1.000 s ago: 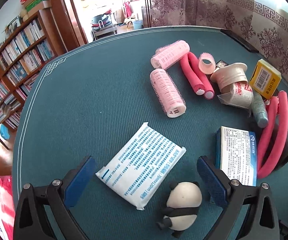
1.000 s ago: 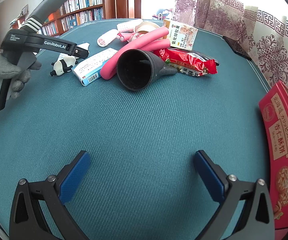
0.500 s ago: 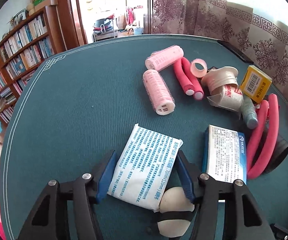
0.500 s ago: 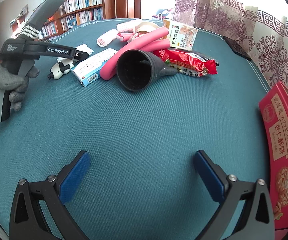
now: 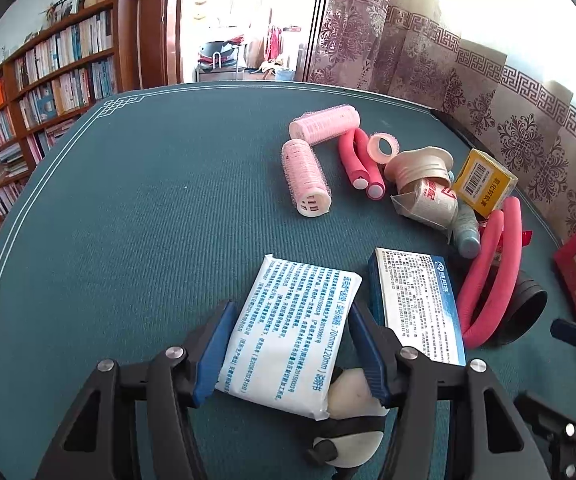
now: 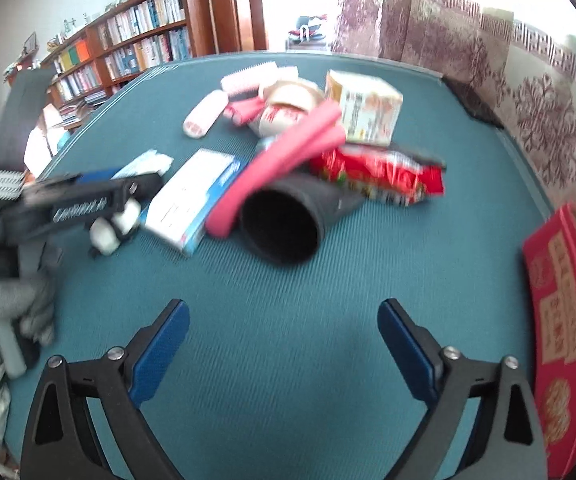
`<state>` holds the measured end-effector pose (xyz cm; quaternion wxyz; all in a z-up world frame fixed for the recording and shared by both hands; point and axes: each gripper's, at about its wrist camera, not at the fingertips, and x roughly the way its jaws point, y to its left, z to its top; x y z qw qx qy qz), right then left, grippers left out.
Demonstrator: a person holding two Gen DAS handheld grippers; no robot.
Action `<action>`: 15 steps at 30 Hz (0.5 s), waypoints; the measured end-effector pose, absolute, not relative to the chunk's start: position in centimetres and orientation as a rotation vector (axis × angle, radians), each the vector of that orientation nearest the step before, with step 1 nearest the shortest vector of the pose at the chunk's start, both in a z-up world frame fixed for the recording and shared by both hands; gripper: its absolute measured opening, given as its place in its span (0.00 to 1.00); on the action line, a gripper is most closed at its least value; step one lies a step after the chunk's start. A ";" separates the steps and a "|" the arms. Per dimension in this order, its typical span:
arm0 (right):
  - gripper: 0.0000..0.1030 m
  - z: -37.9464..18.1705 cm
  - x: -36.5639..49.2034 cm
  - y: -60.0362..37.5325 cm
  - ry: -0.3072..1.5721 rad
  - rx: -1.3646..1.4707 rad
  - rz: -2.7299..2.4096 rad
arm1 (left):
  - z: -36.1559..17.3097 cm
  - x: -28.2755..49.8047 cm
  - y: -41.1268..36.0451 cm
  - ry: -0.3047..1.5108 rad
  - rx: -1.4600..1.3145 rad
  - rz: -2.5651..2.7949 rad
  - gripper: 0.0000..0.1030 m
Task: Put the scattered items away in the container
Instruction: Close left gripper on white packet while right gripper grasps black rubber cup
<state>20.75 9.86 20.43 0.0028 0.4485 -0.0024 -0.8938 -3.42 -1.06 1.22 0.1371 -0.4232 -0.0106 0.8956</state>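
Beside bookshelves point(image 5: 47, 76), on the teal table point(image 5: 147, 208), the left hand-held gripper point(image 5: 288, 344) pinches a white packet point(image 5: 292, 332); the right's point(image 6: 283, 344) jaws are closing on nothing.

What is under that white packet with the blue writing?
The white packet, pinched in the left hand-held gripper, lies over a panda toy at its near corner. Only the toy's white body and a black limb show; anything else beneath is covered.
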 end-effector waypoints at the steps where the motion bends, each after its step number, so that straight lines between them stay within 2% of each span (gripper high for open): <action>1: 0.88 20.3 19.9 9.7 0.017 1.410 -2.831 | 1.2 -3.4 -1.1 -0.038 -1.223 2.589 0.59; 4: 0.71 19.4 17.5 9.7 0.018 1.446 -2.865 | 1.2 -3.5 -1.0 -0.040 -1.219 2.588 0.59; 9: 0.69 18.8 16.1 9.8 -0.031 1.426 -2.904 | 1.3 -3.4 -1.1 -0.040 -1.214 2.592 0.59; 12: 0.55 18.7 16.2 10.0 -0.051 1.393 -2.919 | 1.3 -3.4 -1.1 -0.040 -1.214 2.591 0.59; 15: 0.52 18.9 16.8 10.7 -0.110 1.361 -2.937 | 1.3 -3.4 -1.2 -0.045 -1.213 2.595 0.59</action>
